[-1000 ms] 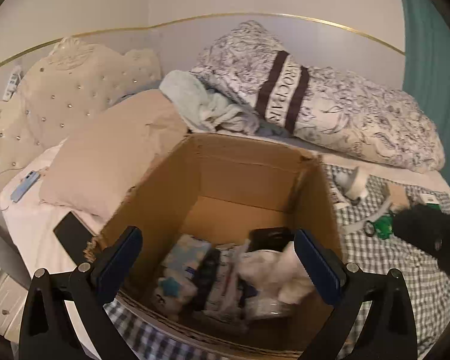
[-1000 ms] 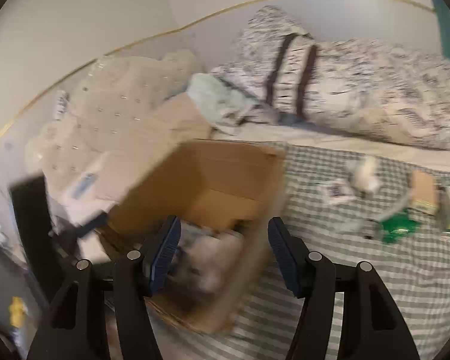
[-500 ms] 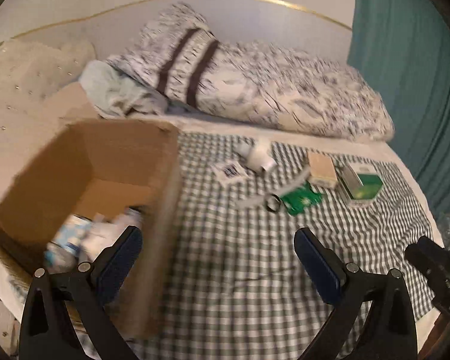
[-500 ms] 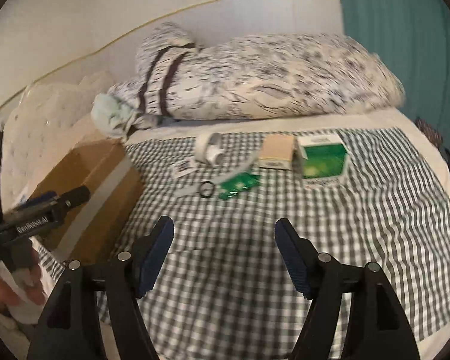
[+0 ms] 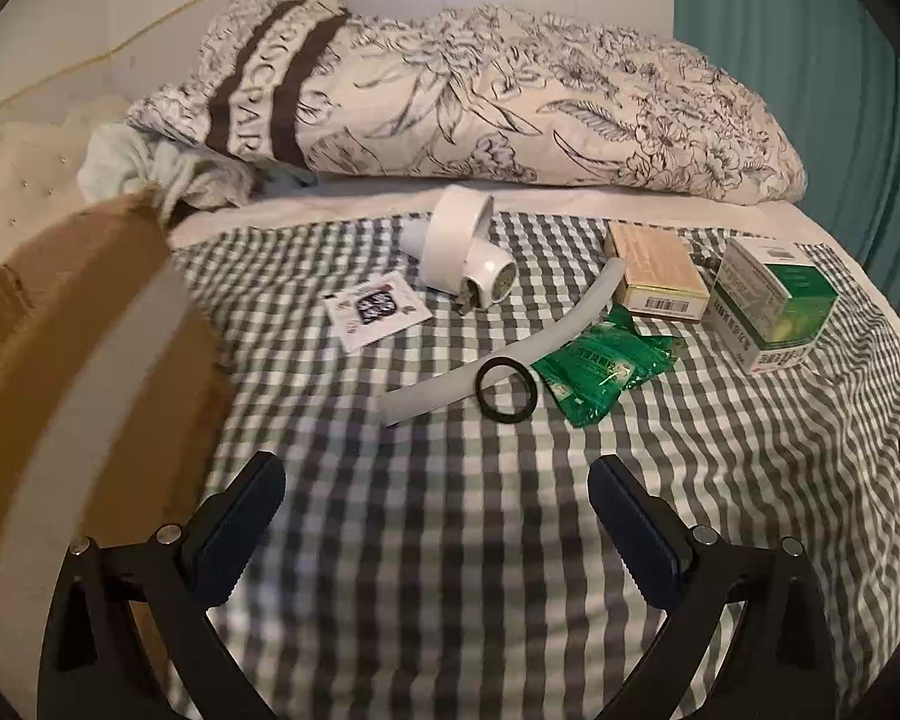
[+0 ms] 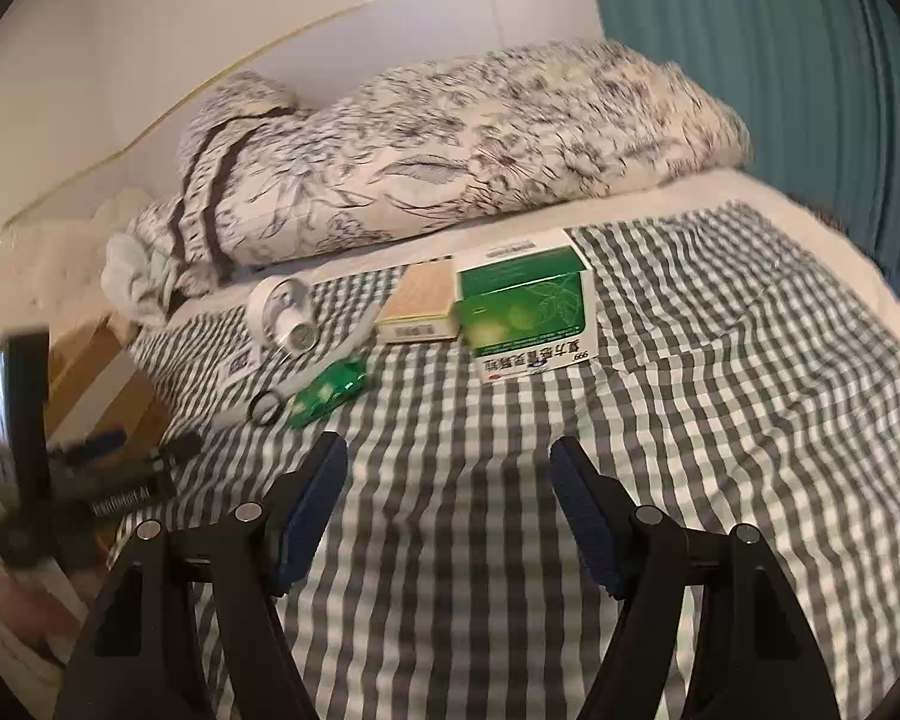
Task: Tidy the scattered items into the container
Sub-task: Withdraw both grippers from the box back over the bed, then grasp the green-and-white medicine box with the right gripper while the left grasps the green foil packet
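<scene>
Scattered items lay in a loose cluster on the checked bedspread (image 5: 450, 540), towards the far edge of the bed below the flowered pillow (image 5: 510, 102): a white plastic fitting (image 5: 459, 252), a small printed sachet (image 5: 378, 309), a curved white tube (image 5: 510, 348) with a black ring (image 5: 506, 391) lying over its lower part, green packets (image 5: 603, 366) just beside the ring, a tan box (image 5: 657, 276) and, touching it on the right, a green-and-white medicine box (image 6: 525, 306). The cardboard box (image 5: 60, 372) that served as the container stood at the left edge of the bed, blurred, with only its near wall and rim in view, so what it held could not be told. The left gripper (image 5: 432, 516) hung over bare bedspread short of the cluster, its jaws spread wide with nothing between them. The right gripper (image 6: 450, 510) was likewise above the cloth, jaws parted and empty, with the medicine box ahead of it and well apart. The step in hand appeared to be the approach for another pick-up, with several things not yet put away. The next move probably called for each claw to close the gap to one item; the medicine box looked wide for the right jaws, so a grip across its narrower side seemed safest, while the flat packets and sachet would likely need a low pinch against the soft cloth.
</scene>
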The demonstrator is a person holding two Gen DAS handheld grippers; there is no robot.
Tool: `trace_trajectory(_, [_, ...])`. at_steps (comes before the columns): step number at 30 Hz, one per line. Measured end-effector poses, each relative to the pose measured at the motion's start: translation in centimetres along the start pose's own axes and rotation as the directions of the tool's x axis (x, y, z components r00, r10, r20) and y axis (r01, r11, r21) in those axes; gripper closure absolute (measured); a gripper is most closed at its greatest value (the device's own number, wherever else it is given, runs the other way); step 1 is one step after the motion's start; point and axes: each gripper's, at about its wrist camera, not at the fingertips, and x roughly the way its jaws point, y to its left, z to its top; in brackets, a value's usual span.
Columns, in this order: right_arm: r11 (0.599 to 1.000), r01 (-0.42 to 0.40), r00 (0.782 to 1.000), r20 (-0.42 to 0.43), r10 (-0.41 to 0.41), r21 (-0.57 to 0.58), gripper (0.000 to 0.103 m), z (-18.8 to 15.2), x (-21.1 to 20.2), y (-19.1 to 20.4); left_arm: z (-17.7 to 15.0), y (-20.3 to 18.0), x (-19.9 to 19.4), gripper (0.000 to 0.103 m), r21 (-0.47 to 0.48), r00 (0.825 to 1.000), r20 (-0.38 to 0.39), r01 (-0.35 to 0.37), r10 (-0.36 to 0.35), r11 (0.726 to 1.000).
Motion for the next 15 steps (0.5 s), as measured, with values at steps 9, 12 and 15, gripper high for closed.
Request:
trace_trajectory(9, [0.975,0.115,0.993,0.024,-0.113,-0.189,0.019,3.2,5.0,-0.7,0.6,-2.6,3.4,0.0,-0.003,0.999,-0.025,0.038,-0.038,0.999])
trace_trajectory(12, [0.941,0.207,0.978,0.055,-0.199,-0.269,0.018,4.0,6.5,-0.5,0.8,-3.8,3.9,0.0,0.021,0.999,-0.022,0.046,-0.045,0.999])
trace_trajectory(15, [0.926,0.198,0.98,0.048,-0.192,-0.321,0.017,4.8,8.2,-0.5,1.1,-5.3,4.3,0.0,0.07,0.999,-0.006,0.049,-0.049,0.996])
